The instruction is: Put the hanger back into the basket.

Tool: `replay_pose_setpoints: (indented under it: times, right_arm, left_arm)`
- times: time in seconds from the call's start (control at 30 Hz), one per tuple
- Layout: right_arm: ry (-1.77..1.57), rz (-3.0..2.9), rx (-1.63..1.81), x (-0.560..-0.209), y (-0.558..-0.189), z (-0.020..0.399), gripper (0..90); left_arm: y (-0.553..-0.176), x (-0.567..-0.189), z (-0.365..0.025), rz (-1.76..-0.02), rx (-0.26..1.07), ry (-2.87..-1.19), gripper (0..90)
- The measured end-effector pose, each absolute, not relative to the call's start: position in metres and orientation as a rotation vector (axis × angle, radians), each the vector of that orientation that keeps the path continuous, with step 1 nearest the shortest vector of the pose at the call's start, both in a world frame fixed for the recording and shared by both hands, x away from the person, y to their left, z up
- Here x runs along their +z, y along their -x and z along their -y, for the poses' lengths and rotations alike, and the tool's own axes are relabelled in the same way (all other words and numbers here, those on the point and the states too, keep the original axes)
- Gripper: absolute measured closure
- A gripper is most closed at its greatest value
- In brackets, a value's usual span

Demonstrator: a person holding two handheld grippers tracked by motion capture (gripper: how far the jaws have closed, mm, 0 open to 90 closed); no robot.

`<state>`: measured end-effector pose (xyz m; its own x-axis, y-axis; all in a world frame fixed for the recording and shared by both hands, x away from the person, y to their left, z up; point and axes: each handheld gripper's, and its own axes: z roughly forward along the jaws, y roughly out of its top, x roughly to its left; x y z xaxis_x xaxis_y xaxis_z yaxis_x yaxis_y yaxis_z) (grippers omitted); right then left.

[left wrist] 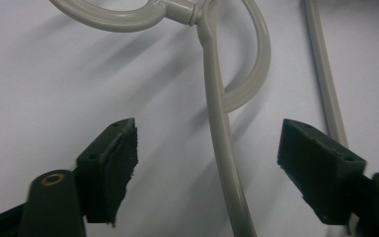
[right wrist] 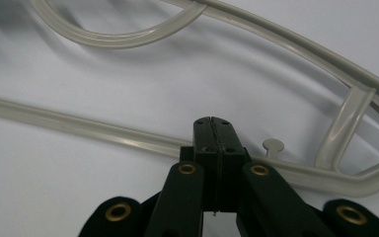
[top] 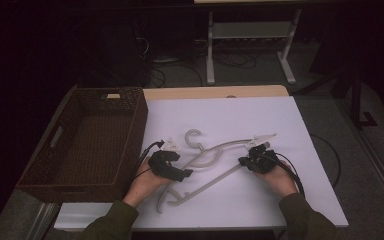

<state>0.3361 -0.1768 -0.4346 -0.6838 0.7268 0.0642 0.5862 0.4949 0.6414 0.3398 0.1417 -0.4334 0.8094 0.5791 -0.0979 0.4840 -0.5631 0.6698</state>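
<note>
I see a pale plastic hanger (top: pixel 207 165) mid-table on the smooth white table (top: pixel 280 120), right of a woven basket (top: pixel 85 145). My left tongs (left wrist: pixel 207 165) gape around its arm; my right tongs (right wrist: pixel 215 129) are pressed together, empty.

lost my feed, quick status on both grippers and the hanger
Left gripper open, straddling hanger arm. Right gripper shut, empty, over bottom bar. Basket left, clear of work.
</note>
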Motion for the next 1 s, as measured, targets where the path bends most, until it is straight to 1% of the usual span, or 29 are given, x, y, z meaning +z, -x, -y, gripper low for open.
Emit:
replay_pose_setpoints:
  times: [0.07,0.1,0.17,0.27,0.53,0.77,1.0]
  right_arm:
    - [-1.126,-2.524,0.958,-0.434,-0.336,0.177,89.7]
    - [-1.128,-2.524,0.959,-0.434,-0.336,0.177,89.7]
    - [-1.13,-2.524,0.959,-0.434,-0.336,0.177,89.7]
    - [-1.13,-2.524,0.96,-0.434,-0.336,0.177,89.7]
    - [-1.129,-2.524,0.959,-0.434,-0.336,0.177,89.7]
    - [-1.126,-2.526,0.963,-0.434,-0.336,0.178,89.7]
    - [-1.115,-2.526,0.962,-0.434,-0.336,0.178,89.7]
  left_arm:
    - [-0.34,-0.434,-0.139,-0.786,0.166,-2.266,34.1]
    - [-0.342,-0.434,-0.137,-0.773,0.174,-2.273,39.4]
    - [-0.343,-0.433,-0.133,-0.771,0.178,-2.276,46.4]
    - [-0.344,-0.433,-0.13,-0.764,0.168,-2.299,53.1]
    - [-0.343,-0.436,-0.126,-0.745,0.151,-2.344,63.9]
    - [-0.343,-0.435,-0.127,-0.74,0.142,-2.353,76.6]
    - [-0.344,-0.434,-0.127,-0.768,0.13,-2.338,78.6]
